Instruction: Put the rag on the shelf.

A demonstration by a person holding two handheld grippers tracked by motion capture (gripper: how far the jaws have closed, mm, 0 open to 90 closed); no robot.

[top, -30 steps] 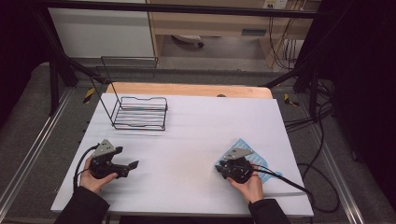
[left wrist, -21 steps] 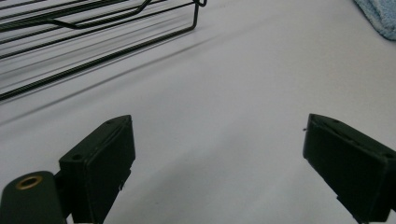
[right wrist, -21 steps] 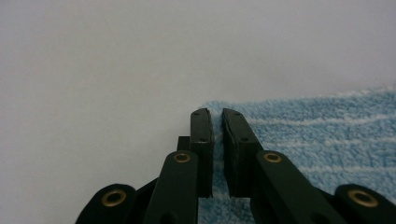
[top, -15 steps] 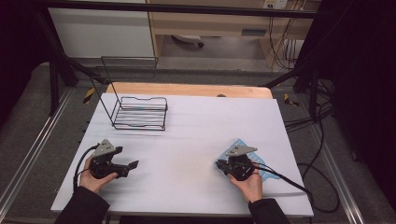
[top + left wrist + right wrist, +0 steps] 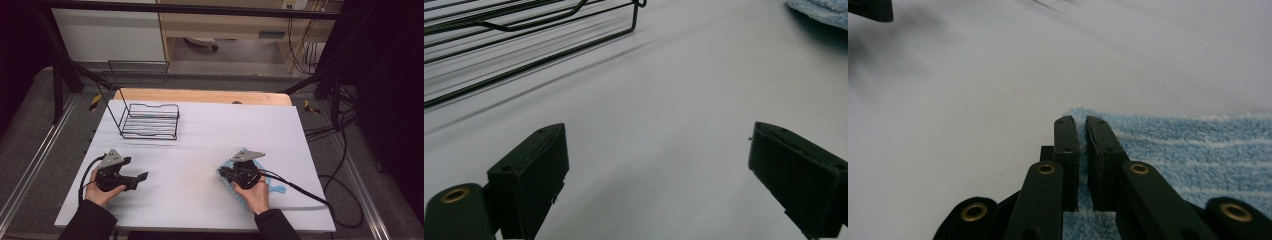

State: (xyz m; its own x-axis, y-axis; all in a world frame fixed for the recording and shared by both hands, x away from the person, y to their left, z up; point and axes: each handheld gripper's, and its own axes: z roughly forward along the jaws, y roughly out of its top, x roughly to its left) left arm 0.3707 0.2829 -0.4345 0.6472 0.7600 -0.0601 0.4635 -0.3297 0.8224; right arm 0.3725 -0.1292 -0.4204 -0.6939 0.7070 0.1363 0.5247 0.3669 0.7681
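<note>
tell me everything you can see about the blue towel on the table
The blue towel is light blue terry cloth with a looped, fluffy pile and faint paler stripes. It lies flat on the white table, near the front right. The right hand-held gripper rests on it, jaws nearly closed at the towel's edge, a thin fold of cloth apparently pinched between them. In the high view, the hand and gripper cover most of it.

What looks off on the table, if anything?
Nothing stands out. The wire rack sits upright at the far left of the white table. The blue cloth lies flat, its edge pinched in the right hand-held gripper. The left hand-held gripper is open over bare table.
</note>
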